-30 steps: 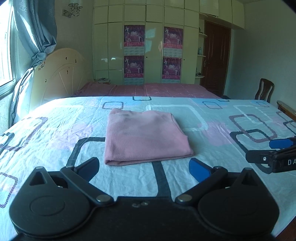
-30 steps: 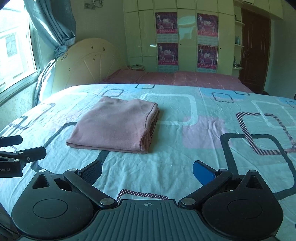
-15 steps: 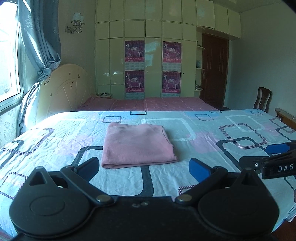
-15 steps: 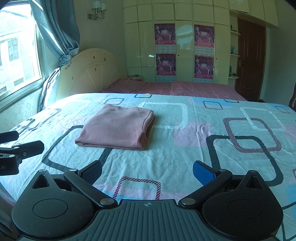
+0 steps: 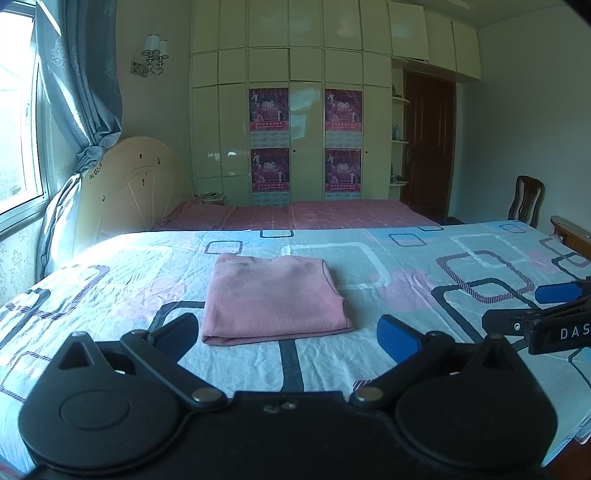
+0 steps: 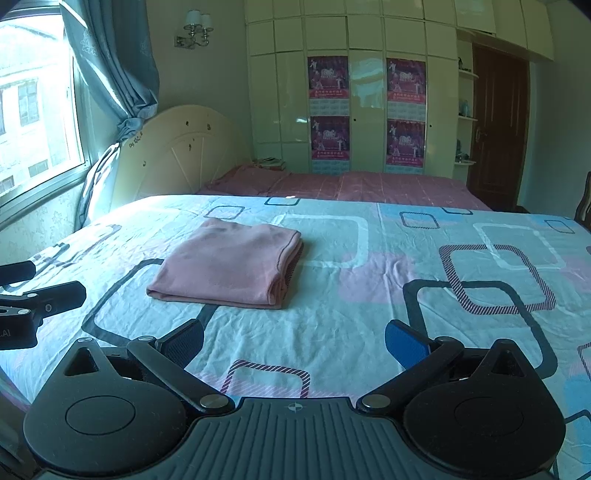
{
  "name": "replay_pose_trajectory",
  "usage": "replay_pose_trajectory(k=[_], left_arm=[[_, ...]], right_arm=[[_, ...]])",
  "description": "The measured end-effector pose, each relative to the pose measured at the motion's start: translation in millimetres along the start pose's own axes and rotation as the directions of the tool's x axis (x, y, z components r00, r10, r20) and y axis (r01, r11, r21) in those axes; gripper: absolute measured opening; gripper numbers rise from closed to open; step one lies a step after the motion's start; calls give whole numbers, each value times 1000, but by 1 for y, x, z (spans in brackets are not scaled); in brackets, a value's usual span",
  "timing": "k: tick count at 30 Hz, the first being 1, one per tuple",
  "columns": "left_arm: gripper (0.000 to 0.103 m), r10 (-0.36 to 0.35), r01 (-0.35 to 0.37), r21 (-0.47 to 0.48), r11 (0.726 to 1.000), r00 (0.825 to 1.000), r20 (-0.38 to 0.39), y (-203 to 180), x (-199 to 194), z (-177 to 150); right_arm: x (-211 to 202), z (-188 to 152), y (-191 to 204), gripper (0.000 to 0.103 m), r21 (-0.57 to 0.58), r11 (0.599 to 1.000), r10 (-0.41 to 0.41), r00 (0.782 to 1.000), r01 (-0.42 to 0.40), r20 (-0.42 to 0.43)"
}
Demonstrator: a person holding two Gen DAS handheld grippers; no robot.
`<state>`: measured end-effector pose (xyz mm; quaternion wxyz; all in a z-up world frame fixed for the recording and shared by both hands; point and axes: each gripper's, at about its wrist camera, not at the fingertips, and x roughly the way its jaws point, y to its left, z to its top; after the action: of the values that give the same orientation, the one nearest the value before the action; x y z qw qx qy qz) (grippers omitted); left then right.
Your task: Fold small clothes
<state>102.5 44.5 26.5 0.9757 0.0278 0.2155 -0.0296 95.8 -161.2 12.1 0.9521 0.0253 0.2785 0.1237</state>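
Fold looks finished: the pink knit garment (image 5: 273,299), a neat folded rectangle, lies mid-frame on the patterned bedsheet (image 5: 406,266), my left gripper (image 5: 288,334) and right gripper (image 6: 293,341) both spread empty, next probably fetching another piece.

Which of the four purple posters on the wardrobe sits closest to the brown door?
The upper right poster: it shares the right-hand column nearest the brown door and hangs above its twin, level with the door's upper half.

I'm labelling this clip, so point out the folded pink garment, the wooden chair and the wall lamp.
Folded pink garment (image 5: 271,299), left wrist view, middle of top layer.
Wooden chair (image 5: 526,199), left wrist view, on its backrest.
Wall lamp (image 6: 195,26), right wrist view, on its shades.
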Motion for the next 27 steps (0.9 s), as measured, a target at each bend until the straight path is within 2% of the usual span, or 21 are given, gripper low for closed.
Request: replay_pose_trajectory(k=[27], left_arm=[[102,14,-14,15,1000,1000,2,0,2,1]], right_arm=[[5,3,-2,103,-17,1000,18,1000,-19,-4]])
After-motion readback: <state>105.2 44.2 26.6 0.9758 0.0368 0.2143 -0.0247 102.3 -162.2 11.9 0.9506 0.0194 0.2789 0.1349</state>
